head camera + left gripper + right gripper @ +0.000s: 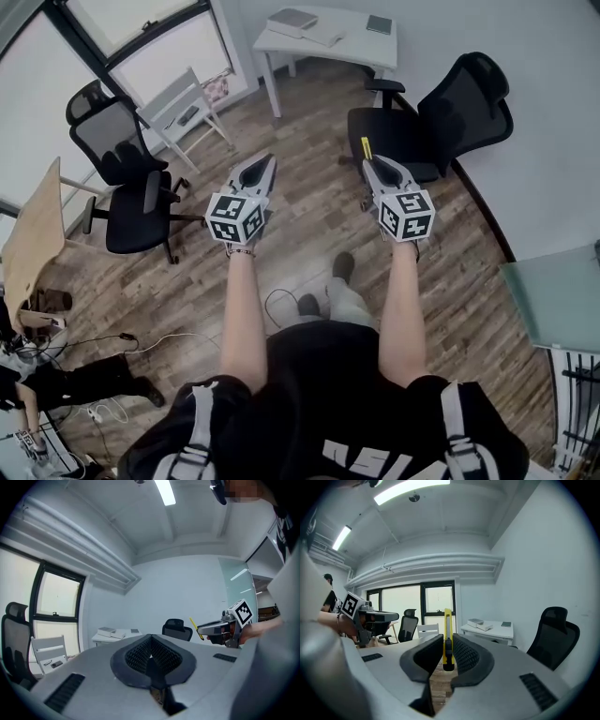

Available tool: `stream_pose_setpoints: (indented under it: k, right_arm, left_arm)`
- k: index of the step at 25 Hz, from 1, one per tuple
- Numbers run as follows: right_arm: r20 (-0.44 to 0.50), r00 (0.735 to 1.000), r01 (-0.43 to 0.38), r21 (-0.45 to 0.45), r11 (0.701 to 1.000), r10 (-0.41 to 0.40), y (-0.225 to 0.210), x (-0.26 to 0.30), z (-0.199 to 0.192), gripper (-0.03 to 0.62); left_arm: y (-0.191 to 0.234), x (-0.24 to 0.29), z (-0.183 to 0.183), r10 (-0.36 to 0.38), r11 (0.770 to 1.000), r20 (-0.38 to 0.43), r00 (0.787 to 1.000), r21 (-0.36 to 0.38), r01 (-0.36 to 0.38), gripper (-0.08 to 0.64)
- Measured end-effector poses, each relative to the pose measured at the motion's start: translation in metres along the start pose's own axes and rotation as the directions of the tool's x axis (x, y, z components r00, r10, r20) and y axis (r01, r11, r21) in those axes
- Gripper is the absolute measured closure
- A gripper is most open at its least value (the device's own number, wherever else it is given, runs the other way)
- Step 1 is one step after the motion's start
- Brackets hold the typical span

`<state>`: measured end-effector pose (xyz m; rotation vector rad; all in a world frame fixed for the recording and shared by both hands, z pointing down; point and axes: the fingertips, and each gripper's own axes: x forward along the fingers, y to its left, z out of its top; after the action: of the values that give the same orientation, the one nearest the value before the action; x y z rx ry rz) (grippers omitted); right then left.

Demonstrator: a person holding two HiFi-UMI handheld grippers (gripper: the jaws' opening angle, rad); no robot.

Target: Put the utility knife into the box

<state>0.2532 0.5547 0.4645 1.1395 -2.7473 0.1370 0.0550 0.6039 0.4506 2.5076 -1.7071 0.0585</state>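
A yellow utility knife (447, 637) stands upright between the pads of my right gripper (446, 651), which is shut on it. From the head view its yellow end (366, 148) sticks out past my right gripper (378, 172), held out above the wooden floor. My left gripper (263, 170) is held level beside it, about a hand's width to the left. Its jaws are shut with nothing between them (150, 653). The left gripper view shows the right gripper (206, 631) with the knife (192, 622) off to the right. No box can be made out as such in any view.
A white desk (328, 37) with box-like items stands against the far wall. A black office chair (441, 117) is just ahead on the right, another black chair (127, 183) and a white chair (187, 108) on the left. A glass tabletop (553, 295) lies at right.
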Motion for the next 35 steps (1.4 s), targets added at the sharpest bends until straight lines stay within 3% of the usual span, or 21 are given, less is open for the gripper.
stream_pose_setpoints:
  k: [12, 23, 35]
  right_arm:
    - [-0.022, 1.000, -0.014, 0.005, 1.000, 0.014, -0.065, 0.058, 0.003, 0.514]
    - [-0.029, 0.999, -0.041, 0.032, 0.999, 0.042, -0.119, 0.130, 0.003, 0.514]
    - [-0.011, 0.997, -0.079, 0.030, 0.996, 0.080, -0.176, 0.172, 0.018, 0.514]
  left_arm:
    - [0.037, 0.070, 0.012, 0.050, 0.999, 0.028, 0.998, -0.019, -0.049, 0.535]
    - [0.075, 0.149, 0.011, 0.067, 0.998, -0.004, 0.998, -0.017, -0.067, 0.534]
    - [0.074, 0.218, 0.023, 0.036, 0.999, 0.004, 0.999, -0.016, -0.035, 0.535]
